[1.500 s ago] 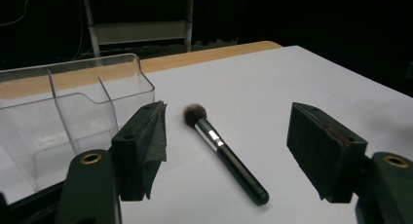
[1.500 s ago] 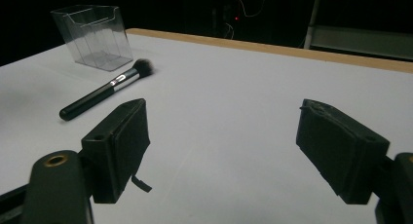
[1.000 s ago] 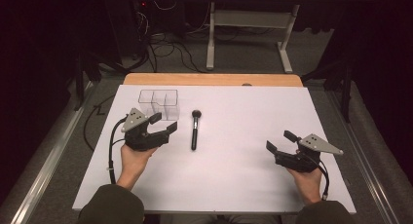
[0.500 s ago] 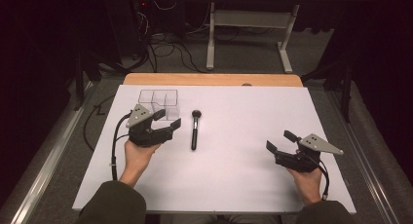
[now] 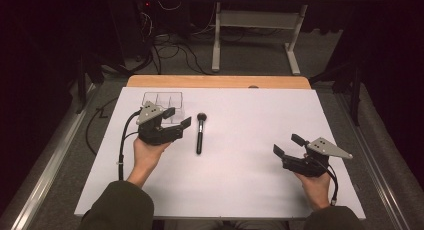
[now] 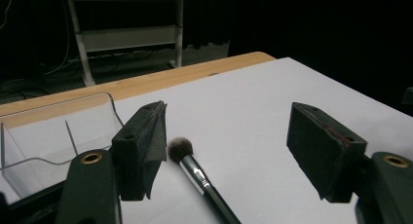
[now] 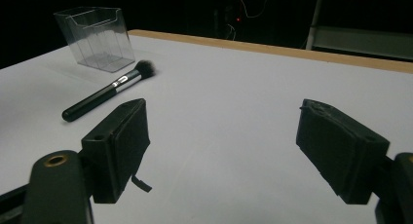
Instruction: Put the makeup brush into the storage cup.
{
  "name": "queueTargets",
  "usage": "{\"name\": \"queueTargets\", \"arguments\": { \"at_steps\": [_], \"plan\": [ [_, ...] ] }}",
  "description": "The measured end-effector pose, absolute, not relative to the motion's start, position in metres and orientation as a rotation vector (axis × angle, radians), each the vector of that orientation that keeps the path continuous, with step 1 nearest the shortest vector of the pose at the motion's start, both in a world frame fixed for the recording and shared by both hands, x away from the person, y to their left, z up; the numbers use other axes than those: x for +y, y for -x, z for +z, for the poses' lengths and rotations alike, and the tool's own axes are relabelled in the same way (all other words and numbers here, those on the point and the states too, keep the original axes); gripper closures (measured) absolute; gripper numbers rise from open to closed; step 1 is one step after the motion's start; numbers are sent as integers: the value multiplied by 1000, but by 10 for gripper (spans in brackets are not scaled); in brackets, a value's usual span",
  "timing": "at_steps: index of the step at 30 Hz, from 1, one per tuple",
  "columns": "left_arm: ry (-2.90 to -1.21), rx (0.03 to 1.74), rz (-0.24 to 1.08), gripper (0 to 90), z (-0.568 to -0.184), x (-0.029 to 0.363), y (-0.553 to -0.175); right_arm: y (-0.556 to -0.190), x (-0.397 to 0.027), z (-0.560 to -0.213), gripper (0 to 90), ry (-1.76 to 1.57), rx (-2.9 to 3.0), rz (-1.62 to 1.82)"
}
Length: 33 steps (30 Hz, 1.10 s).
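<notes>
On the left half of the desk (image 5: 240, 140), the makeup brush (image 5: 199, 135) lies beside the clear organizer (image 5: 162, 98). The left gripper (image 5: 177, 118) hovers just left of it, fingers spread and empty. This looks like the reach; next, straddle and pinch the handle. The right gripper (image 5: 288, 145) rests apart, fingers spread.

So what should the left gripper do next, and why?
Probably ease the left gripper a little toward the brush and lower it over the black handle. Its jaws stand open with nothing between them, and the brush lies flat on the table just beside it, next to the clear box.
</notes>
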State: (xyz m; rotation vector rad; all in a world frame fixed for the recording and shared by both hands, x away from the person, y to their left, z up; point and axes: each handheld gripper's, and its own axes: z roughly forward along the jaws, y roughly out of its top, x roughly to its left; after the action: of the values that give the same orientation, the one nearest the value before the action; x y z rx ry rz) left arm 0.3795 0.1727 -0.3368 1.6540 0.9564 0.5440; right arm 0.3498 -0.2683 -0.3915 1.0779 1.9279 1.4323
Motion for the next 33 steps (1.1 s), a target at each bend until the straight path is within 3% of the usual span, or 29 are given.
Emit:
{"name": "queueTargets", "arguments": {
  "at_steps": [33],
  "plan": [
    [-1660, 958, 546, 310, -329, 151, -404, -349, -268, -391, 213, -1071, 1929, 1435]
  ]
}}
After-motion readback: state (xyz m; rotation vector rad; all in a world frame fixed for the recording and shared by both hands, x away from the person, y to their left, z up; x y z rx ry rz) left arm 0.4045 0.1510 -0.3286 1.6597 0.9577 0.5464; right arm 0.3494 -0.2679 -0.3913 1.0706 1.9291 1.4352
